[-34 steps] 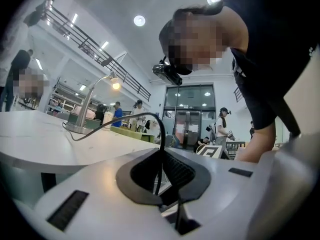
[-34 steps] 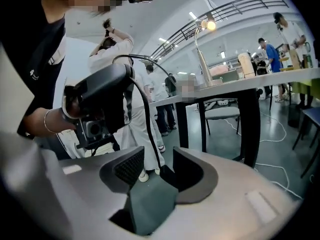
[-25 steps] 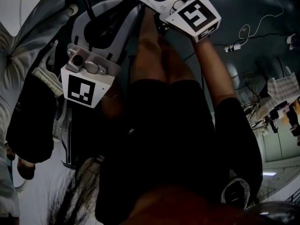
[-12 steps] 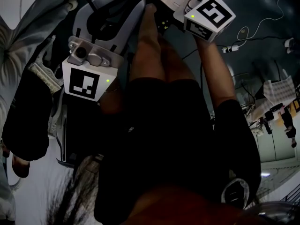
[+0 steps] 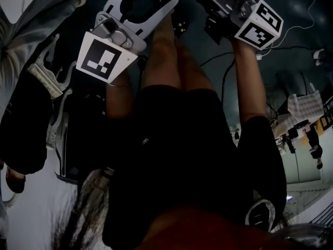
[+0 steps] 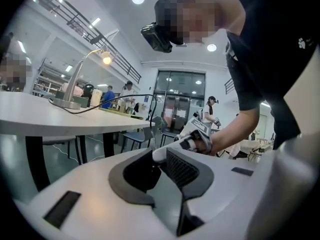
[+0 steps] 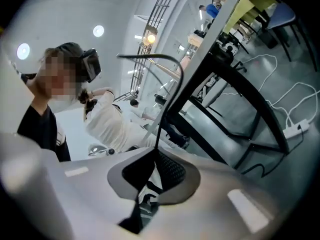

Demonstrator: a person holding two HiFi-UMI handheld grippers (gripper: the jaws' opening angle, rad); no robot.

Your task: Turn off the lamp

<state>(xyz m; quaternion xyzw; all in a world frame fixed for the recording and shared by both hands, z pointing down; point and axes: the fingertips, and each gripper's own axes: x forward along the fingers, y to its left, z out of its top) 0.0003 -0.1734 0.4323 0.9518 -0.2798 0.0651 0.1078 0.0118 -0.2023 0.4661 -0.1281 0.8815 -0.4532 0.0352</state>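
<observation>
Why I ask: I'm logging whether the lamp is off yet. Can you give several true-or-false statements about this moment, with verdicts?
1. The bulb of the lamp is lit. True.
2. The left gripper is clamped on the lamp's base. False: its jaws stand apart, having just been opening, with nothing between them. The base sits away on the table.
3. The lamp stands on a white table. True.
4. The right gripper is wide open. False: its jaws have just closed and are together.
5. A dark cable leads off the lamp's base. True.
</observation>
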